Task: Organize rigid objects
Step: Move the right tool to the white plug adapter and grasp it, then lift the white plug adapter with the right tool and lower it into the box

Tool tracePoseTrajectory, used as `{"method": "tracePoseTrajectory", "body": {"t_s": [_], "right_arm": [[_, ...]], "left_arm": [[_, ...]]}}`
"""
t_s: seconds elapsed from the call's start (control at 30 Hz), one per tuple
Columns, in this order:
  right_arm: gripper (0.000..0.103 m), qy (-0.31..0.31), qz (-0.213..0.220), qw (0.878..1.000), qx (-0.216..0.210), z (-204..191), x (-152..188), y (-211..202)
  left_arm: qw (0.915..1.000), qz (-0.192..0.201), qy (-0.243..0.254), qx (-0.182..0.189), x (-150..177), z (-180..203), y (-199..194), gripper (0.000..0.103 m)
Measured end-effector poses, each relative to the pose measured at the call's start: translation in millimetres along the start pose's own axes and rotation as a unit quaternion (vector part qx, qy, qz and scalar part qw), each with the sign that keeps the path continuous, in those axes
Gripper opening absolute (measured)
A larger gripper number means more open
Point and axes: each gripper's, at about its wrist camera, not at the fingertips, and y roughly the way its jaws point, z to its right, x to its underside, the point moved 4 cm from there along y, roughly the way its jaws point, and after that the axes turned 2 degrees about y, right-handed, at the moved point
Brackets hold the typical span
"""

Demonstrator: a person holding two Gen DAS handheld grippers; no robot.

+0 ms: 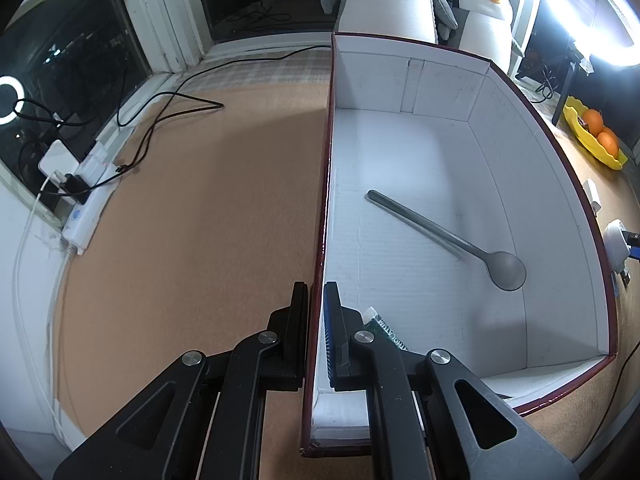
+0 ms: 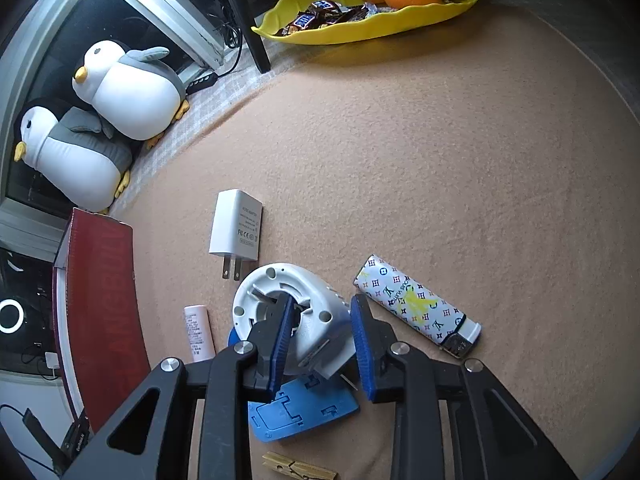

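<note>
Our left gripper was pinched onto the left wall of the white-lined box, steadying it, a grey spoon lying inside. Our right gripper straddled the white plug adapter near the box, one finger in its round recess, not visibly clamped. We judged it light, stiff and slick, best gripped across its flat sides.

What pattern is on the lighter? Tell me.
White lighter with multicoloured monogram print; right wrist view.
</note>
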Motion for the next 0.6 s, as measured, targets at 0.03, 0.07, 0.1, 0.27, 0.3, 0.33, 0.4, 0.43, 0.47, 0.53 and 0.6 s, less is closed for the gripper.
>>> {"method": "tracePoseTrajectory", "body": {"t_s": [0.03,0.07,0.1,0.27,0.3,0.33,0.4,0.43,0.47,0.53,0.6], "right_arm": [[0.026,-0.001,0.002,1.000,0.001,-0.2,1.2,-0.9],[0.026,-0.003,0.004,1.000,0.001,-0.6,2.7,-2.1],[0.025,-0.005,0.006,1.000,0.002,-0.8,3.6,-3.0],[0.024,-0.005,0.015,1.000,0.003,-0.9,6.5,-7.6],[0.023,-0.006,0.017,1.000,0.003,-0.4,7.5,-8.6],[0.023,-0.006,0.018,1.000,0.004,-0.2,8.1,-9.2],[0.022,-0.006,0.023,1.000,0.005,0.4,9.4,-11.3],[0.022,-0.006,0.024,1.000,0.006,0.4,9.9,-12.0],[0.022,-0.006,0.025,1.000,0.006,0.5,10.6,-12.8],[0.022,-0.005,0.026,1.000,0.005,1.3,11.8,-14.3],[0.022,-0.006,0.029,1.000,0.006,1.5,13.3,-16.5]], "left_arm": [[1.0000,0.000,0.000,0.000,0.4,0.5,0.1,0.007],[1.0000,0.000,0.000,0.000,0.5,0.7,0.1,0.007],[1.0000,0.000,0.000,0.000,0.6,0.2,0.3,0.007],[1.0000,0.000,-0.002,0.001,1.8,1.3,0.7,0.007],[1.0000,0.000,-0.002,0.001,2.2,1.5,0.7,0.007],[1.0000,0.000,-0.002,0.001,1.9,1.7,0.6,0.007],[1.0000,-0.001,-0.002,0.001,2.5,2.4,0.6,0.007],[1.0000,-0.001,-0.003,0.001,3.0,2.1,0.8,0.007],[1.0000,-0.001,-0.003,0.001,3.6,3.1,0.7,0.007],[1.0000,-0.001,-0.004,0.001,4.2,3.2,0.7,0.007],[1.0000,-0.001,-0.004,0.001,4.7,3.6,0.7,0.007]]}}
